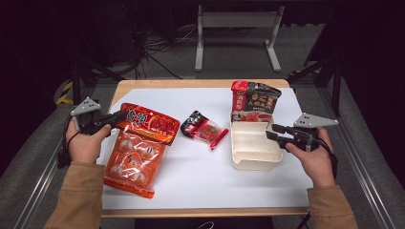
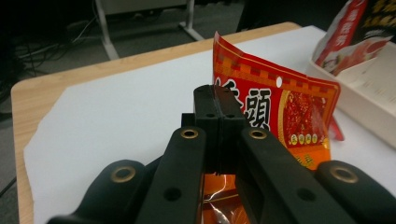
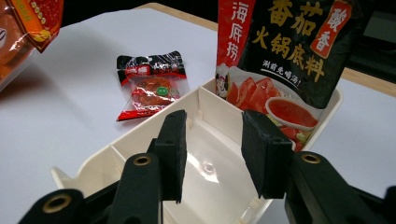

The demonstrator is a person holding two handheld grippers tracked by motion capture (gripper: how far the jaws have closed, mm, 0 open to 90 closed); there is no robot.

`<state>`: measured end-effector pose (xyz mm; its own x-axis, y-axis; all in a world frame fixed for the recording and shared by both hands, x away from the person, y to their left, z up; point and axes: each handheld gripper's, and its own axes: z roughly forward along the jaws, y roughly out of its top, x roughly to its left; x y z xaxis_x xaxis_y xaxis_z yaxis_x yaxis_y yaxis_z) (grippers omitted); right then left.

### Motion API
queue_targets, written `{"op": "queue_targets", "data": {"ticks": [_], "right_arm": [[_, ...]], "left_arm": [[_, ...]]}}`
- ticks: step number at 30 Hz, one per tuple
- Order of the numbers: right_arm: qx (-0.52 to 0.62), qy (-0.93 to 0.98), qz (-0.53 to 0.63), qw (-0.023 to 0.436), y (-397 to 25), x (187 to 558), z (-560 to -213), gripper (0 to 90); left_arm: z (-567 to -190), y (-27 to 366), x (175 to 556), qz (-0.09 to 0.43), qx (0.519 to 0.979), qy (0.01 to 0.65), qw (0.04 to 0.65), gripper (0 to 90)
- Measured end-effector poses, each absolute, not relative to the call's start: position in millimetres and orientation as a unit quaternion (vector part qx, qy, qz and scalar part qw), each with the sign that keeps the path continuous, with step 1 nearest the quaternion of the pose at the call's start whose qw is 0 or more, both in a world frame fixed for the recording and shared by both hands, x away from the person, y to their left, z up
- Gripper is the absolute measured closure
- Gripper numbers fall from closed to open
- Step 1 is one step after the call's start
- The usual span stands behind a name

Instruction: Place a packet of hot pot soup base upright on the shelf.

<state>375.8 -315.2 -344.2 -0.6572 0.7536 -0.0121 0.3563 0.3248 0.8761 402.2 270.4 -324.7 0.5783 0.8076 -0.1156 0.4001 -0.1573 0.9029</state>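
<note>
White paper covering the wooden table (image 1: 200,176) bears a large orange-red plastic food bag (image 1: 138,152), its top edge clamped by the left gripper (image 2: 218,109); the right gripper (image 3: 212,154) is held wide apart above a cream plastic divided tray (image 1: 253,150).

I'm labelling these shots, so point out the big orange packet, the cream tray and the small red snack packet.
orange packet (image 1: 136,160), high view, clear lower half.
cream tray (image 1: 253,162), high view, near rim.
small snack packet (image 3: 152,88), right gripper view, middle.

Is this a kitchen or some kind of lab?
Probably a lab or workshop, not a kitchen. The snack packets sit on a white sheet over a plain wooden table, the floor behind has loose cables and a metal stand, and a person holds the left gripper and right gripper.
</note>
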Motion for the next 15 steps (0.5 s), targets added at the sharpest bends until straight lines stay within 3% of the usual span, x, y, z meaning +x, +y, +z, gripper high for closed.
{"op": "queue_targets", "data": {"ticks": [6, 15], "right_arm": [[0.353, 0.78, 0.468, 0.22, -314.1, 373.8, -341.6, 60.3], [0.337, 0.783, 0.474, 0.218, -305.0, 370.7, -338.8, 59.9]], "left_arm": [[-311.4, 268.9, 381.4, 0.225, 0.735, 0.398, 0.5, 90.0], [-299.1, 271.9, 362.9, 0.199, 0.729, 0.379, 0.534, 90.0]]}}
